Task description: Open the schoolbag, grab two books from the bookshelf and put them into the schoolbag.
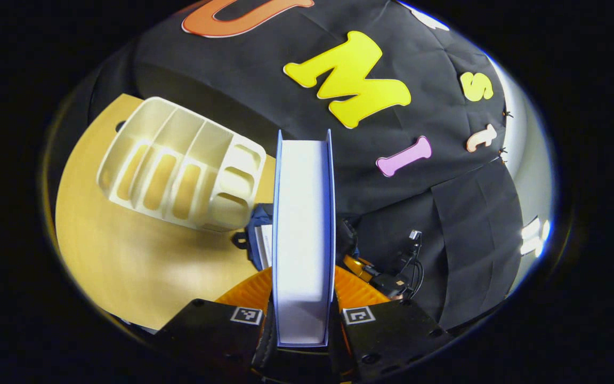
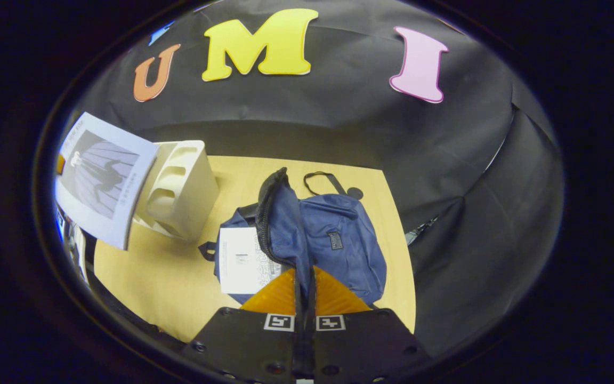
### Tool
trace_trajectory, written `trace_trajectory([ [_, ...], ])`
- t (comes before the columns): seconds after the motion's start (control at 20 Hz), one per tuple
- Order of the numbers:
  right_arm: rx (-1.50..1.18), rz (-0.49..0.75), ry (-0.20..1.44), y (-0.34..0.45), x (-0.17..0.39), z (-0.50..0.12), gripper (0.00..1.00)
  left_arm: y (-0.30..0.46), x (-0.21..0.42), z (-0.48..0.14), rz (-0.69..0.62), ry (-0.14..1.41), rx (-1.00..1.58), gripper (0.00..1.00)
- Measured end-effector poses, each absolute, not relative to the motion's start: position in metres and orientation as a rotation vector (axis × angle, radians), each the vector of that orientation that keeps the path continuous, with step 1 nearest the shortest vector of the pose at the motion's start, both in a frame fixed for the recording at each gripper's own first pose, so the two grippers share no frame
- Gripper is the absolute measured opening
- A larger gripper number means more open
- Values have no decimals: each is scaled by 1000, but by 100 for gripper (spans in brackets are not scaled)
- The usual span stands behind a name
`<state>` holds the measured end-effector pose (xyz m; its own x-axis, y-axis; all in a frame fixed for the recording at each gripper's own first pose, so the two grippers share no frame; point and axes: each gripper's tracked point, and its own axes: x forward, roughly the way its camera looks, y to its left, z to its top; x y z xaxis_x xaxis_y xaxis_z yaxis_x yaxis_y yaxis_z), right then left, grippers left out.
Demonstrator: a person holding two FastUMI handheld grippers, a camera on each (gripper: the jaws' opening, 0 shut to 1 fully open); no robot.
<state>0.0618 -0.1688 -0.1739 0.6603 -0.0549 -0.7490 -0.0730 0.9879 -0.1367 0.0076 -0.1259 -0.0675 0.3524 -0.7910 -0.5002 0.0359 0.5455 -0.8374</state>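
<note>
Book (image 1: 303,240) clamped between the left gripper (image 1: 303,314) fingers, page edge facing the camera, long axis running straight away from the gripper, raised above the table (image 1: 126,266). In the right gripper view the same book (image 2: 102,178) hangs left of the bookshelf (image 2: 182,186), cover showing. Bookshelf slots look empty. Schoolbag (image 2: 328,240) lies on the table, mouth open leftward, a white book (image 2: 240,261) lying in the opening. Right gripper (image 2: 304,298) pinched narrow on the bag's zipper flap, lifting it.
</note>
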Motion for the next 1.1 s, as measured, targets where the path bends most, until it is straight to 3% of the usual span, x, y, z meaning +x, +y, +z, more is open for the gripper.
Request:
trace_trajectory([
  [0.35, -152, -2, 859, -173, 63, -175, 0, -210, -16, -151, -601, 1173, -890, 41],
  [1.1, -197, 19, 839, -161, 62, -154, 0, -339, -5, -248, -584, 1103, -934, 41],
])
